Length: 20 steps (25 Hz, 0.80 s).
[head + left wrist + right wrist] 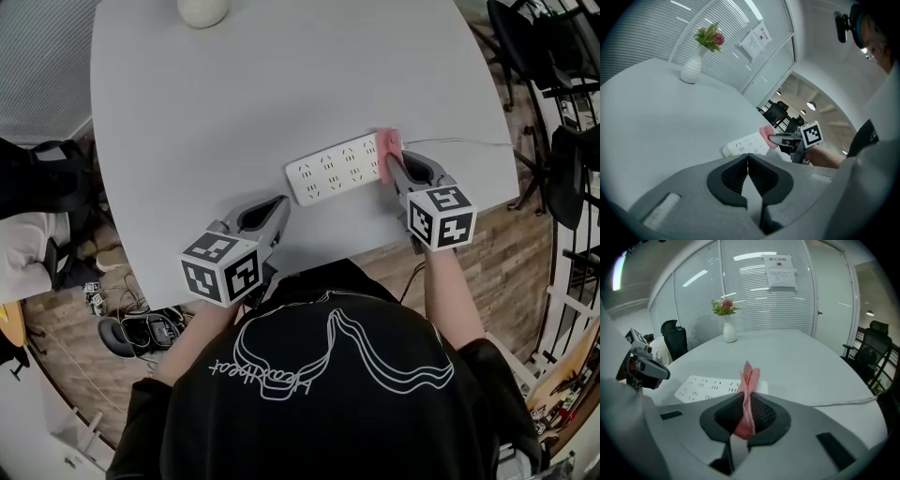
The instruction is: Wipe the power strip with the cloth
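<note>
Pink cloth (386, 145), white power strip (333, 169), pale grey table (234, 84).
Grey left gripper (279, 204) and right gripper (394, 165), with black-and-white square-patterned cubes.

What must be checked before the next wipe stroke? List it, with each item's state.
1. Grip: right tool shut on cloth: ok.
2. Start point: cloth at the cord end of the power strip: ok.
3. Strip's top free of objects: ok.
4. Steadying: left tool shut, empty, near the strip's other end; contact: cannot tell.
5. Slack in the cord: cannot tell.
</note>
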Available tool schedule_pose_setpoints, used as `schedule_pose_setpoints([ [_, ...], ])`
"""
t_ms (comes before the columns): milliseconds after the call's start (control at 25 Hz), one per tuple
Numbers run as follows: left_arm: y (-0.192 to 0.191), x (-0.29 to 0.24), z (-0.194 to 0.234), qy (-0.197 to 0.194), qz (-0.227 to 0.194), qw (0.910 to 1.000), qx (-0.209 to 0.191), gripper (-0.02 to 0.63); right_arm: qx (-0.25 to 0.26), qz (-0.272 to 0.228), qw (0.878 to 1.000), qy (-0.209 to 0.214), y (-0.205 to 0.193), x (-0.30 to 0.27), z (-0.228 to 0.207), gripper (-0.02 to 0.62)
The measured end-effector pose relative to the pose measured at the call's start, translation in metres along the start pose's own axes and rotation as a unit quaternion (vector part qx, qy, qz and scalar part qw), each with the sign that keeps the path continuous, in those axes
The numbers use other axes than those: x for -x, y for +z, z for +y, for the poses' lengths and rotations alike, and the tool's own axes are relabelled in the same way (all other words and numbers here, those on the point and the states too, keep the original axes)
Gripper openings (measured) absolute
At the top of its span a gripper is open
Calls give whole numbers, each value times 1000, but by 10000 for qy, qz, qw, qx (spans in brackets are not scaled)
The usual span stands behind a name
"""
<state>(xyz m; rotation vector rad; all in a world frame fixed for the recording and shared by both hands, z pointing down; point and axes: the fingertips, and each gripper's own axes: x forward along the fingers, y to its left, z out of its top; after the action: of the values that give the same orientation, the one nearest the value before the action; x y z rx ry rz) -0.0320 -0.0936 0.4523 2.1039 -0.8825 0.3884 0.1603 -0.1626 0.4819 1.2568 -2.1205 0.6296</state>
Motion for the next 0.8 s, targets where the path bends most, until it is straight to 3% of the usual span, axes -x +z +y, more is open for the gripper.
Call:
schedule_pose_setpoints([
  [360, -1, -8, -4, -31, 52, 10000, 10, 14, -204, -33, 9994, -270, -4, 9, -30, 43],
  [800, -4, -1, -2, -15, 45, 10000, 33, 14, -338, -171, 9984, -422, -2, 17, -32, 41],
])
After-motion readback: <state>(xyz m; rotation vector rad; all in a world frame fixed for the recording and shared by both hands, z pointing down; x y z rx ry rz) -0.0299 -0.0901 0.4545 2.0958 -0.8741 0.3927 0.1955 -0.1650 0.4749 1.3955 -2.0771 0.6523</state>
